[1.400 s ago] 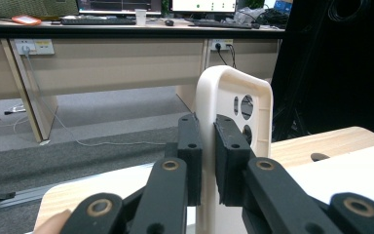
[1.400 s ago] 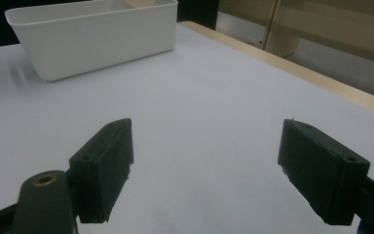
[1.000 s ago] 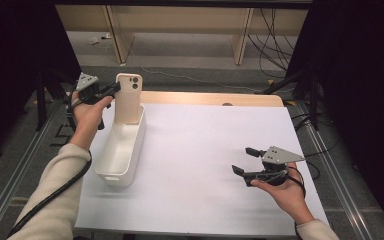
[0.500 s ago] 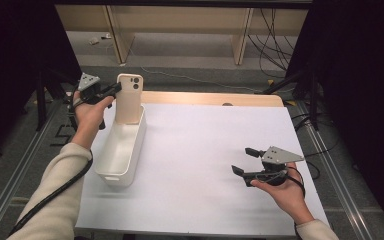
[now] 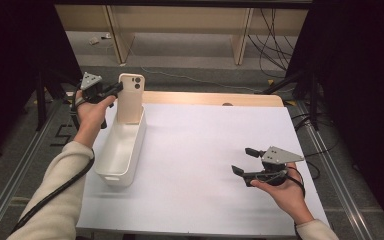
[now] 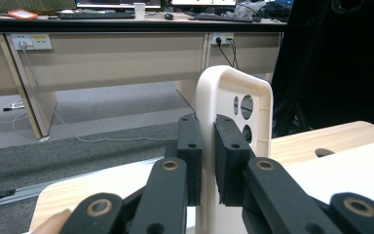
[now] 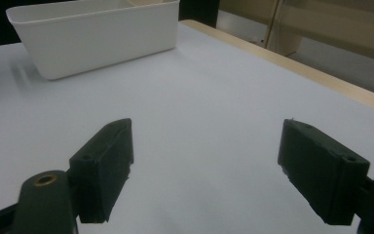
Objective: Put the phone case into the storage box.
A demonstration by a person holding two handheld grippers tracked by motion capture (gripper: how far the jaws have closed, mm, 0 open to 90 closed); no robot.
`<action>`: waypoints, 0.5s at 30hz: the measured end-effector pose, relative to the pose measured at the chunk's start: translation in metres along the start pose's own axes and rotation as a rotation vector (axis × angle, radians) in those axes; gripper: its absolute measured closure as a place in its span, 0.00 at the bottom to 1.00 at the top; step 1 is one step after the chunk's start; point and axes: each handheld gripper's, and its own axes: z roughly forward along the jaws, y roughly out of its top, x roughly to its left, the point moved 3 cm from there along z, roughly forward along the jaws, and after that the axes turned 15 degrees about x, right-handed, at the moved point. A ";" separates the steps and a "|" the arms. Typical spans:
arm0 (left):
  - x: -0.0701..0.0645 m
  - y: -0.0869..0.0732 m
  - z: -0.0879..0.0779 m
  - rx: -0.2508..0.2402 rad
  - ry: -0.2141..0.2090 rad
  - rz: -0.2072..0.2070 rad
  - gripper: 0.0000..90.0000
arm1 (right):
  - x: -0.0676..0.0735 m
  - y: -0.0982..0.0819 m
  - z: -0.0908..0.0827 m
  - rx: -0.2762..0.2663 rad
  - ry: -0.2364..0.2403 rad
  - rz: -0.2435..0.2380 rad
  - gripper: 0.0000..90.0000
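Left claw point(image 5: 114, 90) pinches phone case point(image 5: 130, 97) edge (upright) over bin point(image 5: 120, 150).

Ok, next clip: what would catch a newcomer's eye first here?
Probably the cream phone case, held upright at the table's far left over the far end of the white bin, with the left gripper clamped on its edge. Next, the right gripper at the near right, jaws wide apart with nothing between them above the bare white tabletop.
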 end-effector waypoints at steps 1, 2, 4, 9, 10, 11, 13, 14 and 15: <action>0.000 0.000 0.000 0.002 0.001 0.001 0.91 | 0.000 0.000 0.000 0.000 0.000 0.000 0.24; 0.000 0.000 0.001 0.001 0.001 -0.001 0.91 | 0.000 0.000 0.000 0.000 0.000 0.000 0.24; 0.001 0.000 0.002 0.003 0.001 -0.003 0.91 | 0.000 0.000 0.000 0.001 0.001 0.001 0.24; 0.001 0.000 0.003 0.008 0.002 -0.005 0.91 | 0.000 0.000 0.000 0.000 0.001 -0.001 0.24; 0.001 0.000 0.004 0.009 0.002 -0.004 0.91 | 0.000 0.000 0.000 0.000 0.001 0.000 0.24; 0.001 -0.001 0.004 0.010 0.002 -0.002 0.91 | 0.000 0.000 0.000 0.001 0.000 -0.001 0.24; 0.002 -0.001 0.005 0.012 0.002 -0.003 0.91 | 0.000 0.000 0.000 0.001 0.000 0.001 0.24; 0.002 -0.001 0.005 0.013 0.003 -0.005 0.91 | 0.000 0.000 0.000 0.002 -0.001 0.001 0.24; 0.002 -0.001 0.006 0.015 0.004 -0.003 0.91 | 0.000 0.000 0.000 0.002 -0.001 0.000 0.24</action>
